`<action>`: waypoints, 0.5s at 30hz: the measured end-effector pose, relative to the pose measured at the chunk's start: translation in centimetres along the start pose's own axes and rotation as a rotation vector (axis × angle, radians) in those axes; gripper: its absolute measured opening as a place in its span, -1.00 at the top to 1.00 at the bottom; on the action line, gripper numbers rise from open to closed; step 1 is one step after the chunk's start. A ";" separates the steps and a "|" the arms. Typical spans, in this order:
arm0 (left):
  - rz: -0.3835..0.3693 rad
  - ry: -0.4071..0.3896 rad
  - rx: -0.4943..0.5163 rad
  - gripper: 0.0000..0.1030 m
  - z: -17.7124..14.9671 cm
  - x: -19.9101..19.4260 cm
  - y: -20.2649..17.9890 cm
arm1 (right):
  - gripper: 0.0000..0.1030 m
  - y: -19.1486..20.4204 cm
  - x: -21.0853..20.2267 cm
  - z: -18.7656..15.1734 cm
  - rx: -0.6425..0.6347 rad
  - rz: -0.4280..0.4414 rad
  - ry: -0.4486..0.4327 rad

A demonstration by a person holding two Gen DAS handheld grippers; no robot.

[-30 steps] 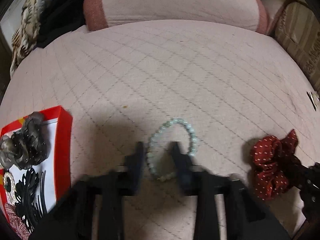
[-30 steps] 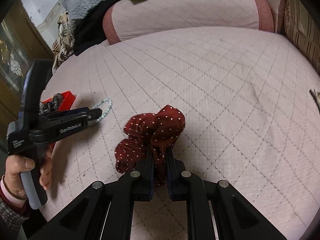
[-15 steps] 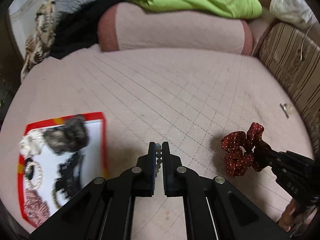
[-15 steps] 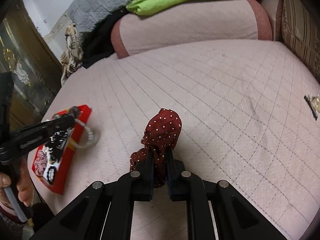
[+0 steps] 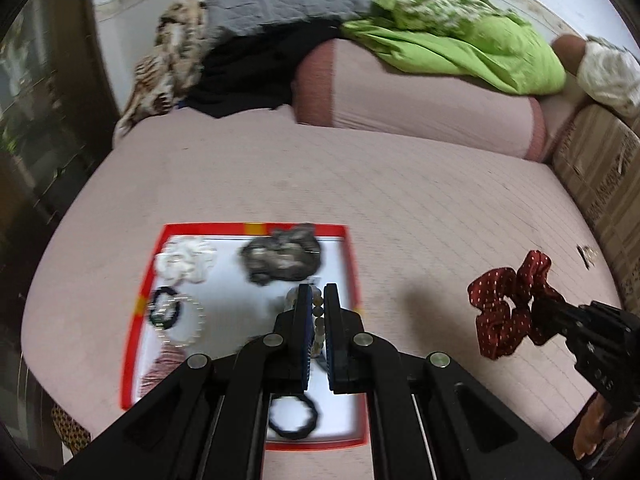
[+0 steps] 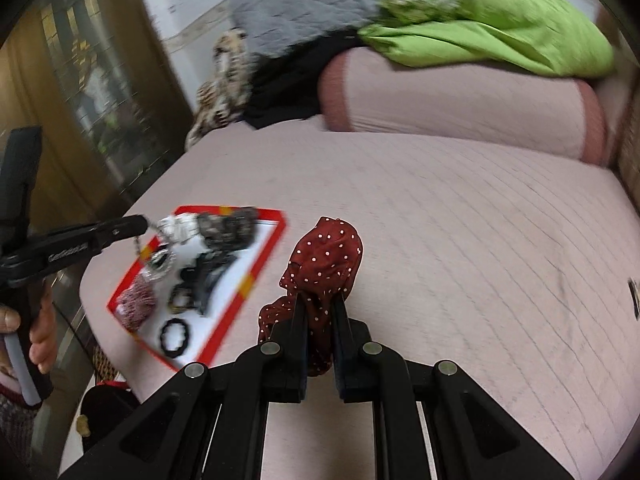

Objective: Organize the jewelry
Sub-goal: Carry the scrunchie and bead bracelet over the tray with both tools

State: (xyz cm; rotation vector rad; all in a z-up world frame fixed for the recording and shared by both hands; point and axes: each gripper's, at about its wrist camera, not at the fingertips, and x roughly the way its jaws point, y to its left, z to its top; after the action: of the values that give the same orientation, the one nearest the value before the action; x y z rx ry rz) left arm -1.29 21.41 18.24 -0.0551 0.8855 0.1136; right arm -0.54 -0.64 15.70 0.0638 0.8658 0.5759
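Note:
My left gripper [image 5: 315, 292] is shut on the pale green bead bracelet [image 5: 318, 320] and holds it above the red-rimmed white tray [image 5: 352, 264]. The tray holds a grey scrunchie [image 5: 282, 254], a white scrunchie [image 5: 184, 262], a pearl bracelet [image 5: 188, 320] and a black hair tie [image 5: 294, 418]. My right gripper [image 6: 320, 300] is shut on the dark red dotted scrunchie [image 6: 326, 256], held above the pink quilted bed to the right of the tray [image 6: 264, 252]. The left gripper [image 6: 136, 226] shows in the right wrist view over the tray's far corner.
A pink bolster [image 5: 420, 92] with a green cloth [image 5: 460, 48] lies at the back of the bed. A small metal clip [image 5: 586, 254] lies at the bed's right edge. A cardboard box [image 5: 600, 184] stands on the right. Dark clothes [image 5: 248, 76] are piled at the back left.
My left gripper shut on the bead bracelet, lifted it off the bed and carried it left over the tray. My right gripper lifted the red scrunchie and moved left toward the tray.

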 end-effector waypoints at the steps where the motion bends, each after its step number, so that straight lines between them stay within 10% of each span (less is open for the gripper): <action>1: 0.006 -0.002 -0.008 0.90 -0.1 -0.1 0.7 | 0.78 1.2 0.4 0.3 -0.021 0.012 0.007; 15: 0.027 0.083 -0.159 0.90 -0.7 5.9 10.0 | 0.78 12.4 8.9 4.0 -0.130 0.153 0.096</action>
State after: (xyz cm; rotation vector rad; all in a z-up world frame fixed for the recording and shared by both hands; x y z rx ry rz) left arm 0.67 31.70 13.23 -0.1970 0.9591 0.2085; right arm 1.34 15.04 15.57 -0.0164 0.9196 0.7824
